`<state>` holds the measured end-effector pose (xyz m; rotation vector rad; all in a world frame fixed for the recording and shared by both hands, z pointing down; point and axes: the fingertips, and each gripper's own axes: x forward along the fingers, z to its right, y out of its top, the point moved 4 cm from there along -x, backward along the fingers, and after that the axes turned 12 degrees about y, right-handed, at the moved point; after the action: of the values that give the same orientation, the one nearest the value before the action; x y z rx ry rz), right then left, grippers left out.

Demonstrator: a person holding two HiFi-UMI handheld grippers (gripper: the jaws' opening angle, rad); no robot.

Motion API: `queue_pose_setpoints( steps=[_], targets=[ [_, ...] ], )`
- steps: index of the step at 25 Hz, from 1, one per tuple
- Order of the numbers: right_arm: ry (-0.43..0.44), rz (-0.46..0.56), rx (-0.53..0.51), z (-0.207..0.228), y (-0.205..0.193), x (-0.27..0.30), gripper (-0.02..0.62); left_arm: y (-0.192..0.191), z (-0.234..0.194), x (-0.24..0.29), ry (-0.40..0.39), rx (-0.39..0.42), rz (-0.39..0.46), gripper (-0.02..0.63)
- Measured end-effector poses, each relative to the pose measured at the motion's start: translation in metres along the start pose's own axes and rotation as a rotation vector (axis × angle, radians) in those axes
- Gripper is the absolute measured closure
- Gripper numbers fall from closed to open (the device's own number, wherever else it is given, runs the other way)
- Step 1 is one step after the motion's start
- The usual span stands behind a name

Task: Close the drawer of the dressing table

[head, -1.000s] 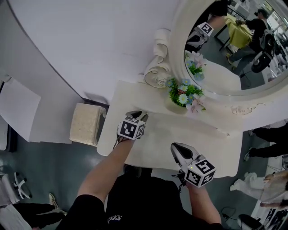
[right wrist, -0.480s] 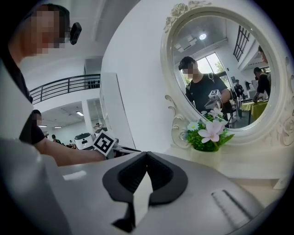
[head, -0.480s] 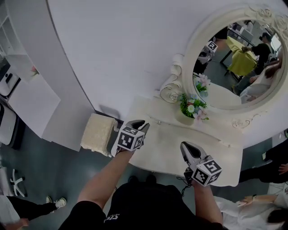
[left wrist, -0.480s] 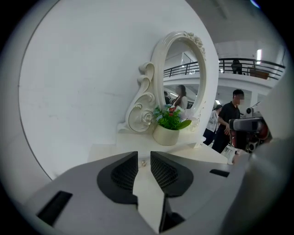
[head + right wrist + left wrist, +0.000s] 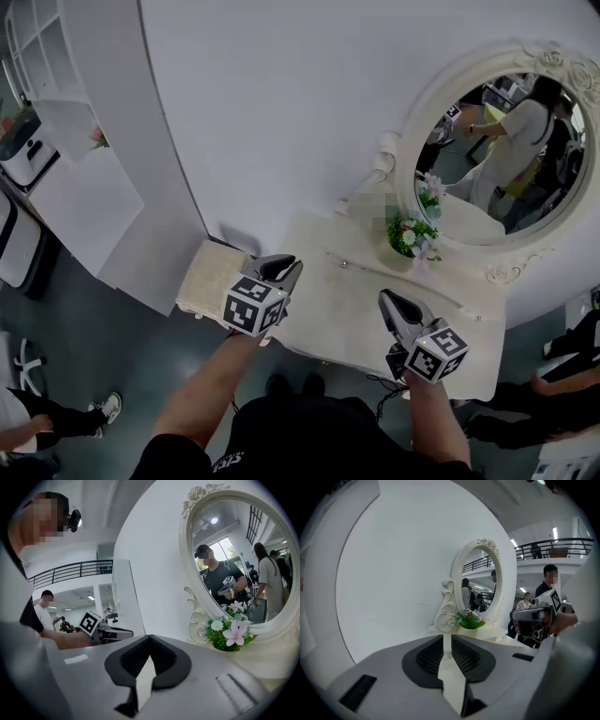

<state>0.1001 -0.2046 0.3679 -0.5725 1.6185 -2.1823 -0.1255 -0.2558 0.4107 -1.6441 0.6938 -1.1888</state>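
Observation:
The cream dressing table (image 5: 349, 314) stands against the white wall under an oval mirror (image 5: 497, 159); its front and drawer are hidden beneath the top in the head view. My left gripper (image 5: 286, 268) hangs above the table's left front corner. Its jaws are closing to a thin slit with nothing between them (image 5: 446, 637). My right gripper (image 5: 386, 300) hovers over the front middle of the top, tips together and empty (image 5: 149, 638). Each gripper shows in the other's view, level with the mirror's base.
A pot of flowers (image 5: 412, 238) sits on the tabletop below the mirror. A beige padded stool (image 5: 208, 275) stands left of the table. White shelving (image 5: 66, 112) is at far left. People stand around the room's edges and in the mirror's reflection.
Both grippers have lifted away from the tabletop and drawn back toward its front edge. The left jaws have narrowed. The head view has pulled back and shows more of the wall and mirror.

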Motion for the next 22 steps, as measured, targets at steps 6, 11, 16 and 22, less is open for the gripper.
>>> queue_pose_setpoints(
  steps=[6, 11, 16, 22],
  targets=[
    [0.052, 0.021, -0.056, -0.019, 0.023, 0.011, 0.586, 0.02, -0.003, -0.038, 0.009, -0.008, 0.085, 0.561],
    [0.06, 0.09, -0.106, -0.025, 0.052, 0.006, 0.586, 0.039, 0.0, -0.061, 0.029, 0.04, 0.161, 0.595],
    [0.028, 0.175, -0.112, -0.022, 0.067, -0.012, 0.586, 0.056, -0.003, -0.068, 0.078, 0.013, 0.224, 0.598],
    [0.023, 0.18, -0.142, -0.02, 0.061, -0.015, 0.588, 0.057, -0.001, -0.063, 0.095, 0.017, 0.221, 0.598]
  ],
)
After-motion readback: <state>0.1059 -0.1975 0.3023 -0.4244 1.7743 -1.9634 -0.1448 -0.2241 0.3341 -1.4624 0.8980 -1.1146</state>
